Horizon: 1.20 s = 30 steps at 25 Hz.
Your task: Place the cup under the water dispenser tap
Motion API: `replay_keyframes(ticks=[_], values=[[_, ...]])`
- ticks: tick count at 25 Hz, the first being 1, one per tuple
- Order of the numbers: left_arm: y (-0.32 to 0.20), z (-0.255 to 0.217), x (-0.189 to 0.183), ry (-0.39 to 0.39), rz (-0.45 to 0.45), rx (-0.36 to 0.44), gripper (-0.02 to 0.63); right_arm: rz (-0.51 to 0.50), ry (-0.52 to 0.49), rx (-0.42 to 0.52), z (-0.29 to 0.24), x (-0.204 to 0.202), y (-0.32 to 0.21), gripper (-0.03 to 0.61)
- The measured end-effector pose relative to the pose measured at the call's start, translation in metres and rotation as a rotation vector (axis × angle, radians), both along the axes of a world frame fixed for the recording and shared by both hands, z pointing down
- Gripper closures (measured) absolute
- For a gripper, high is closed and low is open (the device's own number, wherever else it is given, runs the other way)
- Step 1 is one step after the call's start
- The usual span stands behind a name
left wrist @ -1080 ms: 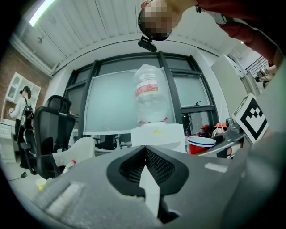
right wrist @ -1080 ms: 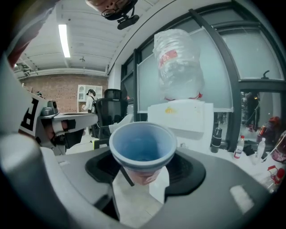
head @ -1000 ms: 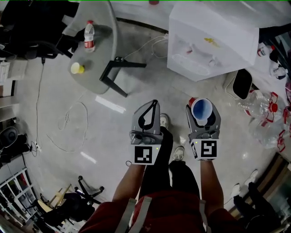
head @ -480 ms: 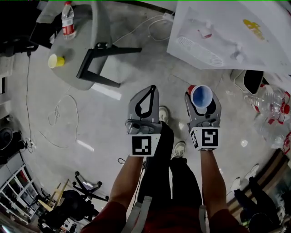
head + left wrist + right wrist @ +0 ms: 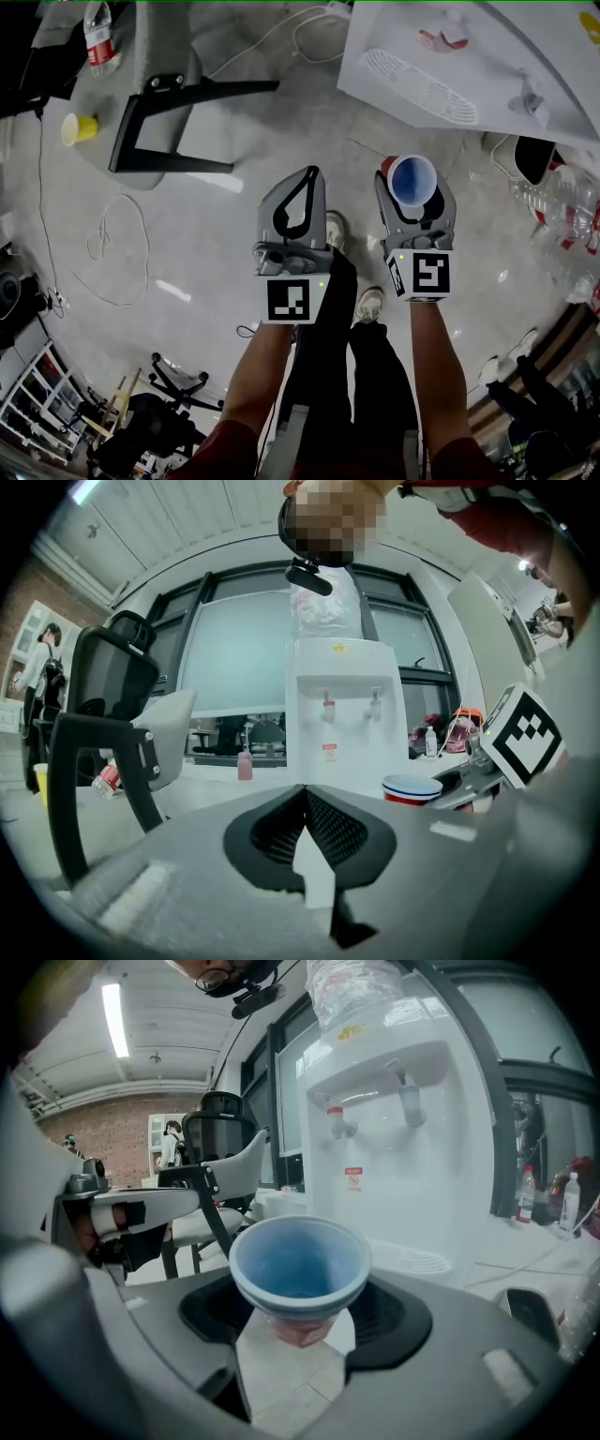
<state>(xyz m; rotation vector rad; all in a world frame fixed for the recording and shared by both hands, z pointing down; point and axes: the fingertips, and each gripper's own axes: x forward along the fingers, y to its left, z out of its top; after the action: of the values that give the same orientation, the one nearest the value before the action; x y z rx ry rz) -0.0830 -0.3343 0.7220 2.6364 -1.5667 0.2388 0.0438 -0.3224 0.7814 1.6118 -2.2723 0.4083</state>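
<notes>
A paper cup (image 5: 412, 180), blue inside and red outside, stands upright between the jaws of my right gripper (image 5: 410, 186), which is shut on it. In the right gripper view the cup (image 5: 298, 1269) fills the gap between the black pads of the gripper (image 5: 302, 1314). The white water dispenser (image 5: 469, 66) stands ahead to the right, with its drip grille (image 5: 422, 86) and its red tap (image 5: 336, 1119) and grey tap (image 5: 410, 1101). The cup is well short of the taps. My left gripper (image 5: 312, 176) is beside it, shut and empty, its jaws meeting (image 5: 305, 794).
A grey table (image 5: 164, 47) on black legs stands at the far left, with a yellow cup (image 5: 80, 128) and a bottle (image 5: 100, 37) on it. Cables (image 5: 112, 244) lie on the floor. Large water jugs (image 5: 562, 216) and a black bin (image 5: 536, 159) stand right of the dispenser.
Both grippers have sunk lower, side by side, and the dispenser has come nearer and larger. The cup stays in the right gripper.
</notes>
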Motion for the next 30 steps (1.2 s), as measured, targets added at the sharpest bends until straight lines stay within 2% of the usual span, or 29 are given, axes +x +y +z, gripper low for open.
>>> replay_keyframes(ticks=[6, 14, 24, 30], values=[[0.001, 0.022, 0.002, -0.018, 0.011, -0.037, 0.614, 0.002, 0.009, -0.010, 0.016, 0.003, -0.013, 0.288], [-0.007, 0.027, -0.002, -0.011, -0.006, -0.057, 0.614, -0.002, 0.024, 0.025, 0.008, 0.004, -0.059, 0.288], [-0.020, 0.025, 0.006, -0.007, 0.005, -0.056, 0.614, 0.058, 0.015, 0.048, 0.003, 0.017, -0.127, 0.288], [-0.020, 0.024, 0.008, -0.002, 0.015, -0.056, 0.614, 0.069, 0.065, 0.056, 0.008, 0.017, -0.149, 0.288]])
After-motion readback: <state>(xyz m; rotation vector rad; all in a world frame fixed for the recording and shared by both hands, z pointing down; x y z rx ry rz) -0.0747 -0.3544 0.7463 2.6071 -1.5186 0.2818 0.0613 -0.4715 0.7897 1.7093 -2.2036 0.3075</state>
